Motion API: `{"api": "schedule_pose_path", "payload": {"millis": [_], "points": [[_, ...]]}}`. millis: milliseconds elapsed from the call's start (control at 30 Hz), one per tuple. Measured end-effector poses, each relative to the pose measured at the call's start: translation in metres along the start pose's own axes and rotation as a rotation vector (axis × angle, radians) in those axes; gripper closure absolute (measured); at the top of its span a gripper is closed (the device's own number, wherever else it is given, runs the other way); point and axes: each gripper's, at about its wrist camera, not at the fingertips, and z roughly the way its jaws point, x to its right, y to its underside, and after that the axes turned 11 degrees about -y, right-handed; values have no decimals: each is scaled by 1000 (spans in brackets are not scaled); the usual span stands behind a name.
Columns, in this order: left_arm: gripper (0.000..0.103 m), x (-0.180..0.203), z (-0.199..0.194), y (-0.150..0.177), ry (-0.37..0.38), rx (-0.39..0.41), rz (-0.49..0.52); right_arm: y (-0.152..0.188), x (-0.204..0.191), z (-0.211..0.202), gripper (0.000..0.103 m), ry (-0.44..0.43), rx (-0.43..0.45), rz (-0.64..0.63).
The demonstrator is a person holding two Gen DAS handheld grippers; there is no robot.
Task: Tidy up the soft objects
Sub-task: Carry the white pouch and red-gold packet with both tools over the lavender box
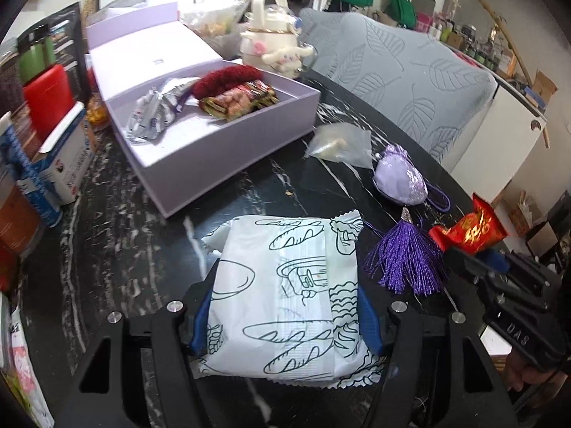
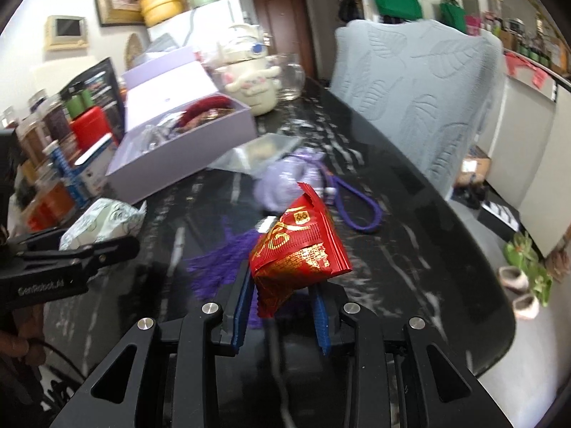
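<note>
Two soft packets are in hand at once. The left gripper (image 1: 283, 315) has its jaws partly open around a puffy white wrapper printed with bread drawings (image 1: 285, 296), its blue pads (image 1: 369, 324) pressing the packet's two sides above the black marbled desk (image 1: 117, 249). The right gripper (image 2: 282, 306) has its jaws nearly closed on the crimped lower corner of a small red foil packet with gold lettering (image 2: 299, 246), lifted clear of the desk. Both look light, squashy and slick, so a grip across the body or on a sealed seam should hold best; too hard a squeeze might burst the white one. The open lilac cardboard box (image 1: 228, 142) lies ahead, well apart, with a purple tasselled sachet (image 1: 401, 182) nearby.
</note>
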Motion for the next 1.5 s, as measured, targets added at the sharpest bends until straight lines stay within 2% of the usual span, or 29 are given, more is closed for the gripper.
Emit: {"api": "schedule_pose_path", "payload": {"millis": [367, 767, 933, 1133, 1500], "points": [[38, -36, -32, 8, -59, 57, -94, 4, -48, 10, 73, -142, -25, -103], [38, -81, -54, 4, -136, 105, -205, -10, -91, 26, 73, -282, -54, -233], [38, -95, -56, -9, -141, 119, -231, -24, -107, 33, 73, -346, -60, -279], [38, -106, -56, -28, -149, 152, -242, -47, -122, 40, 73, -381, -50, -338], [38, -119, -65, -80, -158, 246, -255, -104, -133, 40, 73, -405, 20, -404]]}}
